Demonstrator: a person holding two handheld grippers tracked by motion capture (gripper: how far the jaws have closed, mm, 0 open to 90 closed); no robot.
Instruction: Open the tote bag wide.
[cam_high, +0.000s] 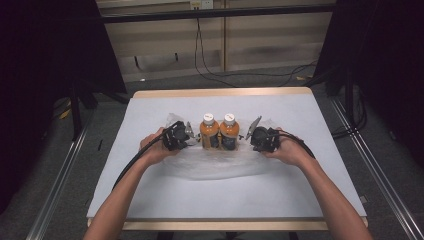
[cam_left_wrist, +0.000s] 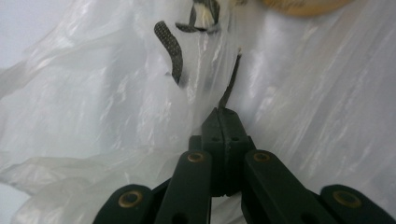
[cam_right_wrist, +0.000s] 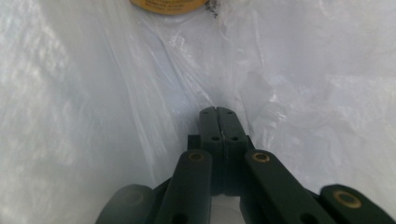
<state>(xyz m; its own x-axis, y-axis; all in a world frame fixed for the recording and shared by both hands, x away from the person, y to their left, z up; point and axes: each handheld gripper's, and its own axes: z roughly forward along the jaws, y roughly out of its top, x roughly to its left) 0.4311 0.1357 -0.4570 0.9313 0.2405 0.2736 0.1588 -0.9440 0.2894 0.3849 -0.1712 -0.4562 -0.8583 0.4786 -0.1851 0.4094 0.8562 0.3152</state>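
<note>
Forearms enter the high view from its bottom edge, reaching up to the middle of the white table (cam_high: 300, 190). At their ends the left gripper (cam_high: 187, 134) and the right gripper (cam_high: 250, 136) sit on either side of two orange bottles (cam_high: 219, 132) with white caps, which stand upright and touching each other. A clear plastic bag (cam_high: 220, 167) lies crumpled around the bottles and spreads toward the person; each gripper meets it just beside a bottle.

Black jaws rise from the bottom of the left gripper view, pressed fully together at the left gripper (cam_left_wrist: 225, 112) tip, with a fold of the plastic bag (cam_left_wrist: 93, 121) pinched between them. An orange bottle (cam_left_wrist: 303, 5) edge shows at the top.

Closed jaws likewise fill the foot of the right gripper view; the right gripper (cam_right_wrist: 217, 110) tip is clamped tight, the plastic bag (cam_right_wrist: 84, 116) film bunching at it. An orange bottle (cam_right_wrist: 168, 5) base shows at the top.
</note>
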